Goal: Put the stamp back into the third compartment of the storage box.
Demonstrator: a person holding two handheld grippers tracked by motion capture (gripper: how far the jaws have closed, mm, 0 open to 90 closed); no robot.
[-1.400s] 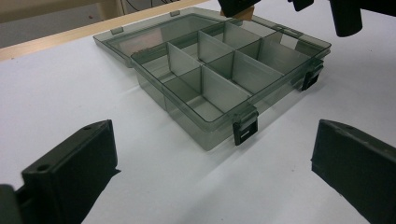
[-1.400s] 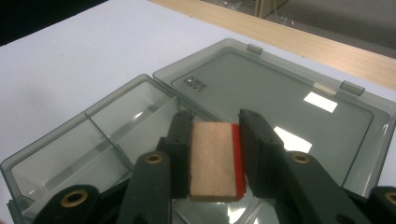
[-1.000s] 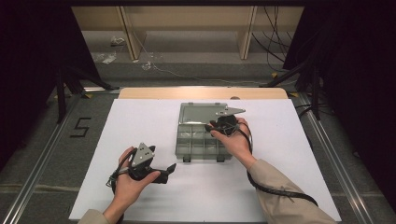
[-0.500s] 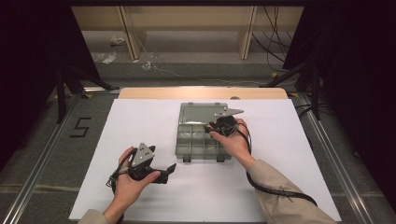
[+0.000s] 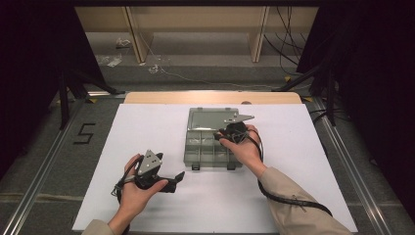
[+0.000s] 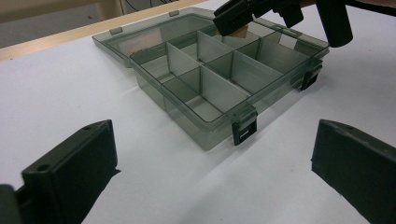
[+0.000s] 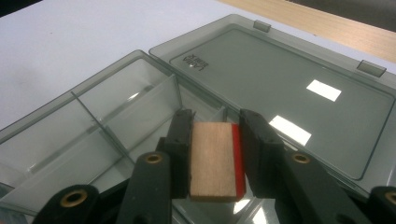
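**Wooden block held over the compartment box**

The right gripper (image 7: 212, 154) had its fingers (image 7: 180, 144) clamped on a small wooden block (image 7: 212, 158). The block's long axis ran along the fingers, pointing away toward the open lid (image 7: 289, 84). It was pale bare wood with one red-painted side against one finger. It hung above the smoky transparent compartment box (image 5: 210, 147). The left gripper (image 6: 210, 182) had its fingers (image 6: 74, 163) wide apart, empty, above the desk (image 5: 147, 127), facing the box.

Over one second, little differs at the open plastic box (image 5: 211, 139): the right gripper (image 5: 230, 133), clamped on a wooden block (image 7: 213, 161), has barely shifted above the box's right-hand compartments.
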